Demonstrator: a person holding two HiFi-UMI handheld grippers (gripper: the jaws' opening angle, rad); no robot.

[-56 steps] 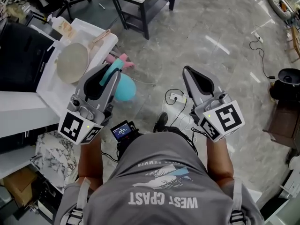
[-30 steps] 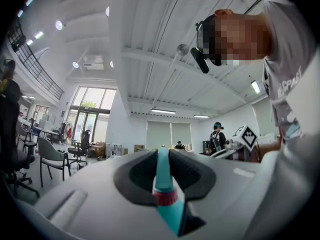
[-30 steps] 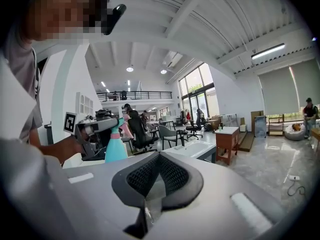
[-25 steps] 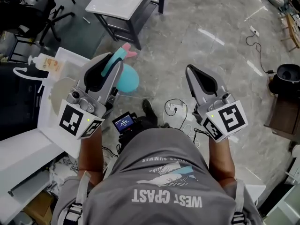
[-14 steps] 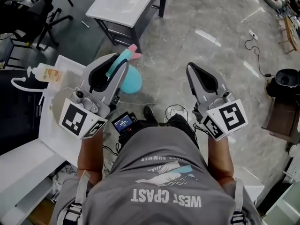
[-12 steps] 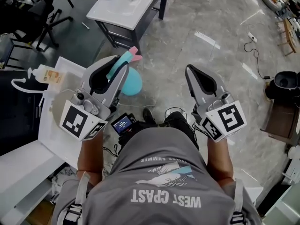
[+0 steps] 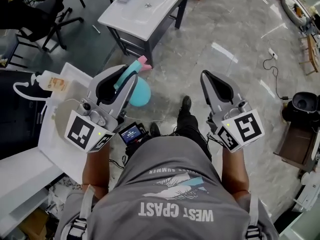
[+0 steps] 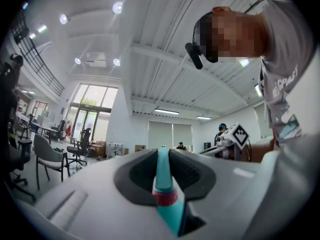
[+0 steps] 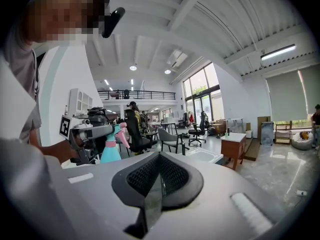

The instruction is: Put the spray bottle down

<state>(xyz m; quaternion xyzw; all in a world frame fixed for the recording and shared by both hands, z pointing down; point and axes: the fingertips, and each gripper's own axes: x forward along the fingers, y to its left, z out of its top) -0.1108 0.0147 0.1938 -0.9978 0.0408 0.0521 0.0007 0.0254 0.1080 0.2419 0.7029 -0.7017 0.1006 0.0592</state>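
Spray bottle (image 7: pixel 136 86) sits left of centre in the head view, teal with a pink trigger, carried in the left gripper (image 7: pixel 131 75) above the marble floor (image 7: pixel 240 49). In the left gripper view the jaws are clamped on the bottle's slim teal neck (image 8: pixel 162 181) just above its pink collar, and the round body hangs below the pads. The right gripper (image 7: pixel 206 78) is right of centre, its jaws pressed together on nothing, as the right gripper view (image 9: pixel 159 156) shows.

Nothing lies under the bottle but bare floor, so letting go here would drop it onto hard stone. The likely landing spots are the white table (image 7: pixel 170 14) at the top of the frame and the white tray (image 7: pixel 47 134) at the left edge, where a pump bottle (image 7: pixel 50 80) already lies. With the hold so high on a narrow neck, the heavier body could swing or pivot between the pads, and a tilted base touching down may tip the bottle over. The table's sunken basin (image 7: pixel 145 4) adds an uneven surface that could topple it too
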